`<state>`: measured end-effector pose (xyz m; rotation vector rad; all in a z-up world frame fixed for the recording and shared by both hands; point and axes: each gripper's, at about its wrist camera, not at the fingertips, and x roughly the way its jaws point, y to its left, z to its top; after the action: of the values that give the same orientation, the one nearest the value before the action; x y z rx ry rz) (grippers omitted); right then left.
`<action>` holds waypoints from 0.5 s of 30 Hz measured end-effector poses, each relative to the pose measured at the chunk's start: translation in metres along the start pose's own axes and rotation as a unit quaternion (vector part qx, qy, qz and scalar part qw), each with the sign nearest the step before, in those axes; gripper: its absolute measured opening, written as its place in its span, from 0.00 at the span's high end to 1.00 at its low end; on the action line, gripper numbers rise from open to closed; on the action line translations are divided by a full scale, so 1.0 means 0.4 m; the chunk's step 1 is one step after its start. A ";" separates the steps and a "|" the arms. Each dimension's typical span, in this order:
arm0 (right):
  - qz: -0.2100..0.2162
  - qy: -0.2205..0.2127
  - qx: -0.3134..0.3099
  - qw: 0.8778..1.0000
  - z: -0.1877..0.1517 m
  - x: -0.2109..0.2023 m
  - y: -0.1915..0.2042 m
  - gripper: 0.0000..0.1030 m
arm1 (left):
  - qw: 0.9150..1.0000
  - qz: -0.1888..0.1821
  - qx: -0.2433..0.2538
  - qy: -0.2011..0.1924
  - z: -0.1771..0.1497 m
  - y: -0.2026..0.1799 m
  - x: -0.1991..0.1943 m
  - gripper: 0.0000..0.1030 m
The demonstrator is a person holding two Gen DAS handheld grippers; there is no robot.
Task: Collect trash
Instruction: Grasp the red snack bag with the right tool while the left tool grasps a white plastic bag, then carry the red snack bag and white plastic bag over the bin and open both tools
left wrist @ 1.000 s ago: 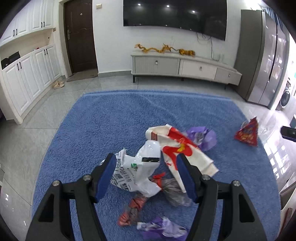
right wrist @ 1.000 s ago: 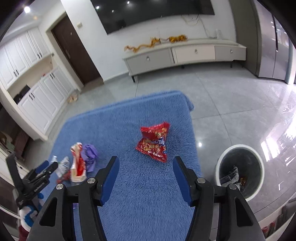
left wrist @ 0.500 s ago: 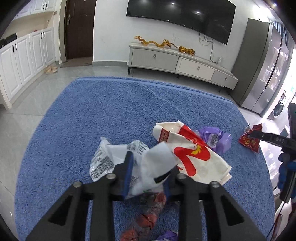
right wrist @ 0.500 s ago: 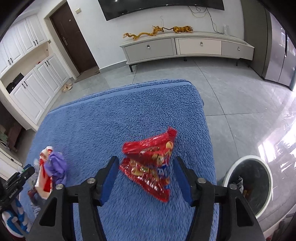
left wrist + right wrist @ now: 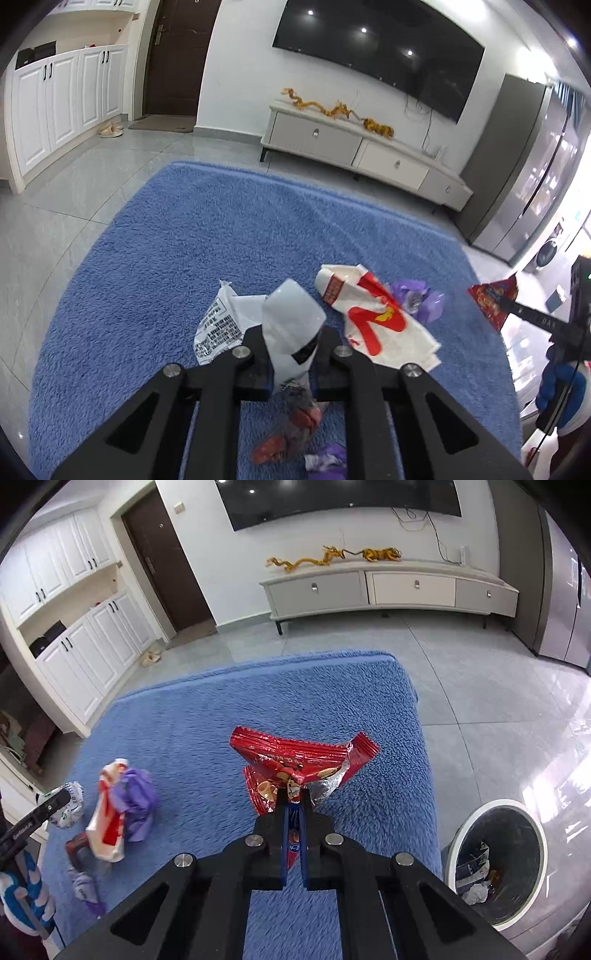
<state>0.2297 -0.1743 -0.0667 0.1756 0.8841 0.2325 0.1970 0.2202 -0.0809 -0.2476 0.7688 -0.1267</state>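
— What have your grippers got right now?

— My right gripper (image 5: 293, 805) is clamped flat on the red snack packet (image 5: 295, 764); its jaws have just been closing, and the packet is crumpled up between the blue pads, silver lining showing at the right. My left gripper (image 5: 291, 343) has also just been closing, and it pinches a white plastic bag (image 5: 291, 317) that sticks up between the fingers.

— Any writing you can read?

— Not much. The white bag has a block of black print (image 5: 216, 328) on its left flap, too small for me to make out. Just right of it lies a white paper bag (image 5: 373, 321) with a big red mark and a bit of yellow; I can't read a brand. The red packet has pictured snacks and some print, unreadable.

— And around that?

— Behind the paper bag sits a purple wrapper (image 5: 421, 299), touching it. Near my left fingers there's a clear wrapper with red bits (image 5: 295, 424) and another purple scrap (image 5: 328, 458). All of it lies on the blue rug (image 5: 184, 258) — the pile on its left side, the red packet over the right.

— Where's the bin?

— On the tiles just off the rug's near right corner: a white bin (image 5: 495, 860) with a black liner, holding some crumpled paper and wrappers.
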 end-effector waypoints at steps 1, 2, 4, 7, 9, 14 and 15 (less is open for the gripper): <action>0.003 -0.004 -0.003 1.000 -0.005 -0.019 0.006 0.95 | 1.000 -0.010 -0.002 -0.006 0.001 0.000 -0.017 0.88; 0.004 -0.007 -0.005 1.000 -0.007 -0.033 0.013 0.95 | 1.000 -0.020 -0.005 -0.012 0.001 0.000 -0.036 0.88; 0.008 -0.014 -0.009 1.000 -0.014 -0.062 0.026 0.95 | 0.999 -0.026 -0.006 -0.025 0.001 0.001 -0.071 0.88; 0.013 -0.026 -0.012 1.000 -0.021 -0.106 0.043 0.95 | 0.999 -0.028 -0.003 -0.046 0.002 -0.003 -0.129 0.88; 0.016 -0.035 -0.015 0.999 -0.027 -0.140 0.057 0.95 | 0.998 -0.030 0.005 -0.057 -0.002 -0.009 -0.166 0.88; 0.023 -0.056 -0.023 0.998 -0.042 -0.215 0.083 0.95 | 0.996 -0.014 0.037 -0.076 -0.005 -0.041 -0.233 0.88; 0.024 -0.060 -0.024 0.998 -0.045 -0.229 0.087 0.95 | 0.996 -0.014 0.040 -0.078 -0.004 -0.049 -0.243 0.88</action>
<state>0.1552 -0.1651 -0.0012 0.1646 0.7540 0.2859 0.1261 0.2207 -0.0115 -0.1894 0.6037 -0.1620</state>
